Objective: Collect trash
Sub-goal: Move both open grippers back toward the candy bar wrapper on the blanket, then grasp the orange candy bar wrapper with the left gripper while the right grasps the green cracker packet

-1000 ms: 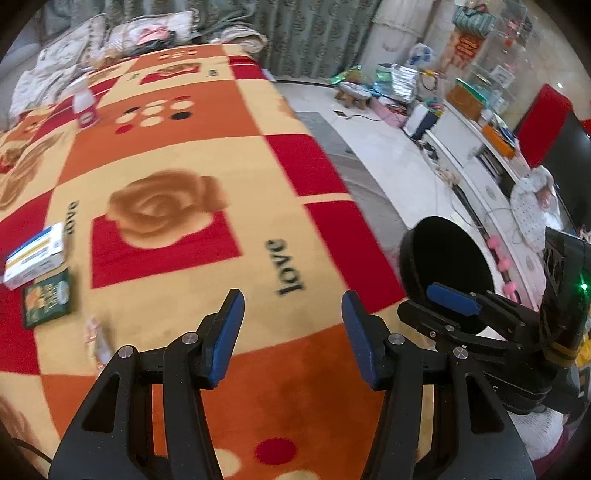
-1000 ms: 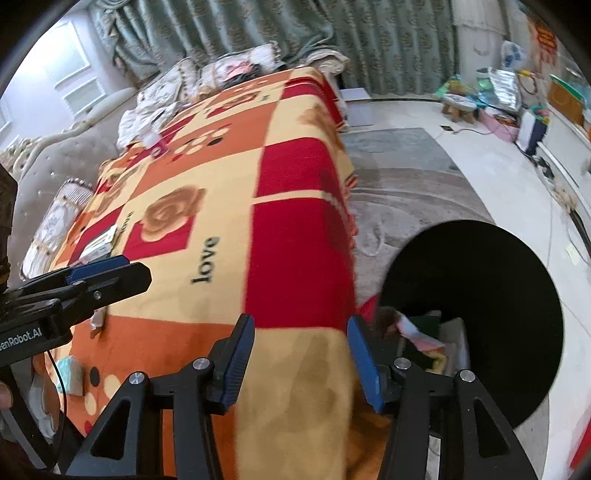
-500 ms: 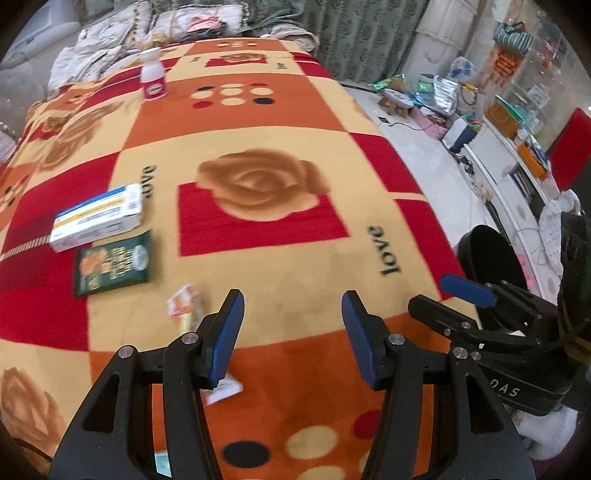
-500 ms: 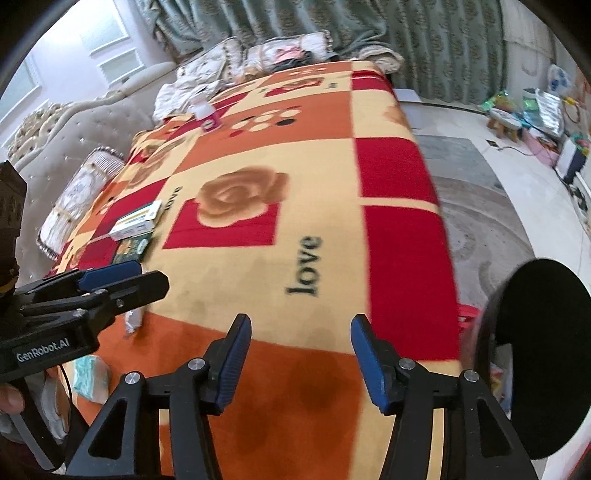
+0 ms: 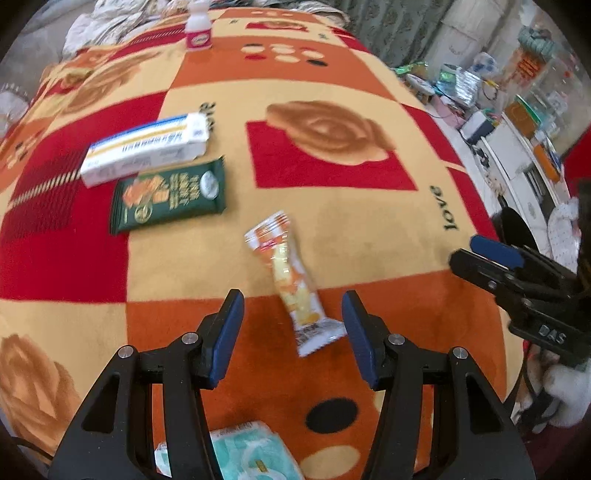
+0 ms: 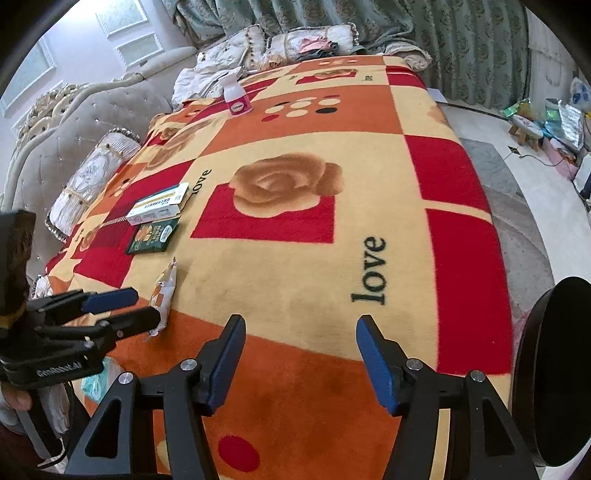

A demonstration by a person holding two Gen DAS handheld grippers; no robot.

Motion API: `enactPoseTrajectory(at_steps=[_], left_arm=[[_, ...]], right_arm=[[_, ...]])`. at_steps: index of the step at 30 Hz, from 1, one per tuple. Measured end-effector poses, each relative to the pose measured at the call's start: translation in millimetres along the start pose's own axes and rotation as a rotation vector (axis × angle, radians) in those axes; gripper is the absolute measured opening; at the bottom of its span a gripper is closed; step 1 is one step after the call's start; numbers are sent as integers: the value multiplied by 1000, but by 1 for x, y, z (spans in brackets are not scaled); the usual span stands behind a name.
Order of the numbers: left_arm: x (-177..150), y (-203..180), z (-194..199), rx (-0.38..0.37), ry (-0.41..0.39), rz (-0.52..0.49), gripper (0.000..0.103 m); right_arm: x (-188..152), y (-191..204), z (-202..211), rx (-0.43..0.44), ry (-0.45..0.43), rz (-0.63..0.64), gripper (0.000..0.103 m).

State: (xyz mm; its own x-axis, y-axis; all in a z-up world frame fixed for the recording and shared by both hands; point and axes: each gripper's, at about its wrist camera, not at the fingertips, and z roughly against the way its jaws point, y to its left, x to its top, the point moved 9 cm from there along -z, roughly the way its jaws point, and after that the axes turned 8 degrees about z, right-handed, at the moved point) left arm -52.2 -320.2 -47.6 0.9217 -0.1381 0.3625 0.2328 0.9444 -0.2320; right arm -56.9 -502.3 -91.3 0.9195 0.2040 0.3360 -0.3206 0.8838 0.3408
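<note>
Spread over the bed is a blanket (image 5: 351,229) with orange, red and cream squares, brown roses and the word "love"; behind it stand cushions (image 6: 303,40) and green curtains (image 6: 461,44). Several pieces of trash lie on the blanket. Nearest to the left gripper (image 5: 291,314) is an orange and white snack wrapper (image 5: 288,277), which lies flat and slanted; its lower end reaches into the gap between the two blue pads (image 5: 229,325), but it does not touch them. The jaws of this gripper are spread wide and hold nothing. Further away lies a dark green packet (image 5: 170,199), and just behind it, almost touching, a white box (image 5: 147,147) with blue and yellow stripes. Far at the back a small white bottle (image 5: 198,26) with a pink label stands upright. At the bottom edge of the left view, under the gripper, a pale teal pack (image 5: 255,454) is partly seen.

The right gripper (image 6: 299,354) hangs above the orange part of the blanket, its jaws also spread wide with nothing between them. In its view the left gripper (image 6: 136,306) is at the left side, close beside the snack wrapper (image 6: 164,291). A black round bin (image 6: 554,369) stands on the floor at the right edge of the bed, well apart from the wrappers
</note>
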Motion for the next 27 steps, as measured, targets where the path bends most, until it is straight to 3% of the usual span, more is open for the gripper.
enactPoseTrajectory(at_steps=[5,6,7,10,15,19,23,27], left_arm=[[10,9,-11,-39,0,78,53],[11,8,-11,-39,-5,69,47],[11,7,-12,-32,-12,48,30],[10,7,-10,-54,-6,30,17],[21,34,12,-48,-49,37,15],[37,79,30,17,-103,76,15],[59,129,29,132,-142,124,15],[70,151,9,175,-121,148,15]], right_arm=[[2,8,-3,7,8,16,61],[2,11,-4,10,10,20,61],[3,13,-4,12,11,23,61],[6,18,-6,21,12,28,61],[13,30,-13,37,16,46,62],[17,42,-19,50,23,68,62],[19,53,-25,67,33,80,62],[20,61,-30,73,44,93,62]])
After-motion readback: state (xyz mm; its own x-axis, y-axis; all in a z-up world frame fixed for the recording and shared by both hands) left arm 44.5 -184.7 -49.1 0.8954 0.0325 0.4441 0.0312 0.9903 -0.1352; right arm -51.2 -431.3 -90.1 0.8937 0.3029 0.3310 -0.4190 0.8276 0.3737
